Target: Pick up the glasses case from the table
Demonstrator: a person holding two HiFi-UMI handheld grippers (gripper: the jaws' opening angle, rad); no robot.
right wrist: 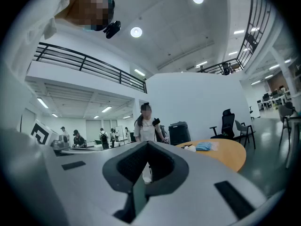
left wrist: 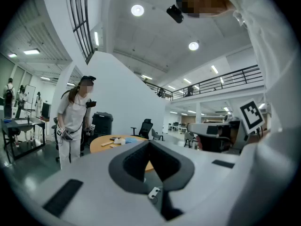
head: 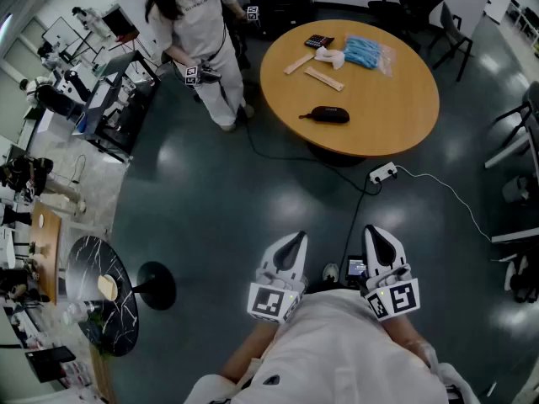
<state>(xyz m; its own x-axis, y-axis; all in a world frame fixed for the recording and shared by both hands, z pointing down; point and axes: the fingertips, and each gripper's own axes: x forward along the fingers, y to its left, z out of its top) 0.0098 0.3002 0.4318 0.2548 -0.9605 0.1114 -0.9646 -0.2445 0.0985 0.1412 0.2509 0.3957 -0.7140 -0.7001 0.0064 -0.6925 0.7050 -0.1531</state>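
Observation:
The black glasses case [head: 325,114] lies on the near side of a round wooden table [head: 396,116], far ahead of me across the dark floor. My left gripper [head: 298,236] and right gripper [head: 373,230] are held close to my body, side by side, pointing toward the table. Each is shut, its jaws meeting at a point with nothing between them. In the left gripper view the gripper [left wrist: 149,142] covers part of the table [left wrist: 101,144]. The right gripper [right wrist: 148,143] has the table [right wrist: 225,154] to its right. I cannot make out the case in either gripper view.
A person [head: 202,32] stands at the table's far left holding grippers. On the table lie a blue packet [head: 367,53], wooden sticks [head: 323,77] and a dark calculator [head: 319,41]. A power strip [head: 382,172] with cable lies on the floor. A small black round table [head: 101,293] stands at left.

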